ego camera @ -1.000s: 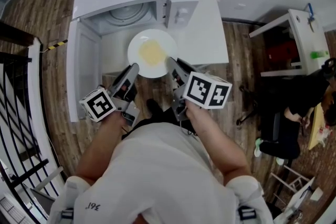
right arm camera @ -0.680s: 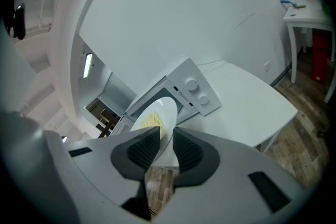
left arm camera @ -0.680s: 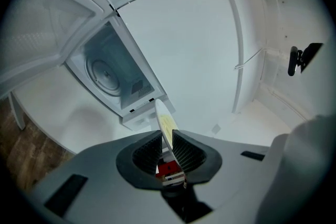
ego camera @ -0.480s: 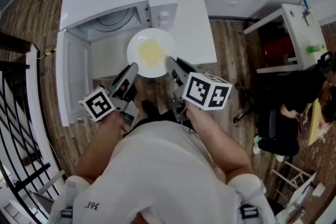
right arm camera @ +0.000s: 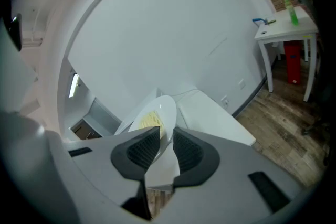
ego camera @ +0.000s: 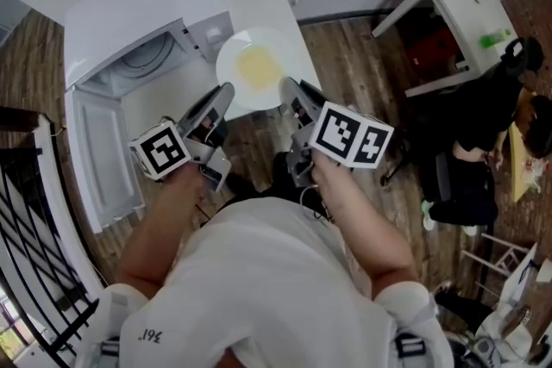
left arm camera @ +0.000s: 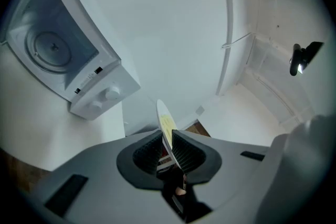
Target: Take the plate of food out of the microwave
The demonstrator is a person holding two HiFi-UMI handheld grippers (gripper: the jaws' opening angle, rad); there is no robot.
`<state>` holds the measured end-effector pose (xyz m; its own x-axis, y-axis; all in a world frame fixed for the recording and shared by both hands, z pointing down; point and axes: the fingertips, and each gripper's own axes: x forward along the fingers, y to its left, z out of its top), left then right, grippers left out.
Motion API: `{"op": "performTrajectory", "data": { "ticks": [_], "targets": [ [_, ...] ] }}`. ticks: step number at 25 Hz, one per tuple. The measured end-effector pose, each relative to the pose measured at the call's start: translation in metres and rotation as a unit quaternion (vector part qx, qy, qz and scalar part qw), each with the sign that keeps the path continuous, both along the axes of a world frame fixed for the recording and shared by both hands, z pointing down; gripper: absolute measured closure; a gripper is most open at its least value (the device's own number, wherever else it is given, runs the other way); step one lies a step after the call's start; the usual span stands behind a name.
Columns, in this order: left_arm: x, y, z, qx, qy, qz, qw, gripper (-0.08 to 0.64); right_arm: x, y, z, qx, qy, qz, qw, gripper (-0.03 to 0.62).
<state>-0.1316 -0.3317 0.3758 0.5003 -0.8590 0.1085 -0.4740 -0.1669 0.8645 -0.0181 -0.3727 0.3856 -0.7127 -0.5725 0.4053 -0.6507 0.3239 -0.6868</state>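
Observation:
A white plate (ego camera: 231, 56) with yellow food (ego camera: 257, 66) hangs outside the white microwave (ego camera: 129, 9), over the counter edge to its right. My left gripper (ego camera: 222, 92) grips the plate's left rim, and its jaws are closing a little tighter on it. My right gripper (ego camera: 290, 87) is shut on the right rim. In the left gripper view the plate (left arm camera: 164, 114) stands edge-on between the left gripper's (left arm camera: 166, 148) ribbed pads. In the right gripper view the plate (right arm camera: 160, 110) runs between the right gripper's (right arm camera: 166, 147) pads. The microwave cavity (ego camera: 148, 58) holds only its turntable.
The microwave door (ego camera: 102, 155) hangs open to the left. A white counter (ego camera: 263, 0) runs beside the microwave. At the right stand a white table (ego camera: 457, 9) and a seated person in dark clothes (ego camera: 492, 121). A black railing (ego camera: 30, 246) borders the left.
Both grippers have carried the plate from in front of the microwave's opening over to its right. The microwave and its open door have slid left in the view.

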Motion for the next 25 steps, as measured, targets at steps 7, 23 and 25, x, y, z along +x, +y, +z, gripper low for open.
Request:
{"op": "performTrajectory", "data": {
  "ticks": [7, 23, 25],
  "targets": [
    [0.039, -0.031, 0.011, -0.021, -0.029, 0.037, 0.9987, 0.499, 0.048, -0.022, 0.003, -0.002, 0.003, 0.051, 0.999, 0.512],
    [0.094, -0.06, 0.022, -0.008, -0.026, 0.12, 0.9924, 0.499, 0.098, -0.035, 0.022, -0.014, 0.012, 0.124, 0.992, 0.512],
    [0.097, -0.061, 0.029, -0.012, -0.031, 0.126, 0.9915, 0.499, 0.1, -0.035, 0.027, -0.016, 0.016, 0.128, 0.991, 0.514]
  ]
}}
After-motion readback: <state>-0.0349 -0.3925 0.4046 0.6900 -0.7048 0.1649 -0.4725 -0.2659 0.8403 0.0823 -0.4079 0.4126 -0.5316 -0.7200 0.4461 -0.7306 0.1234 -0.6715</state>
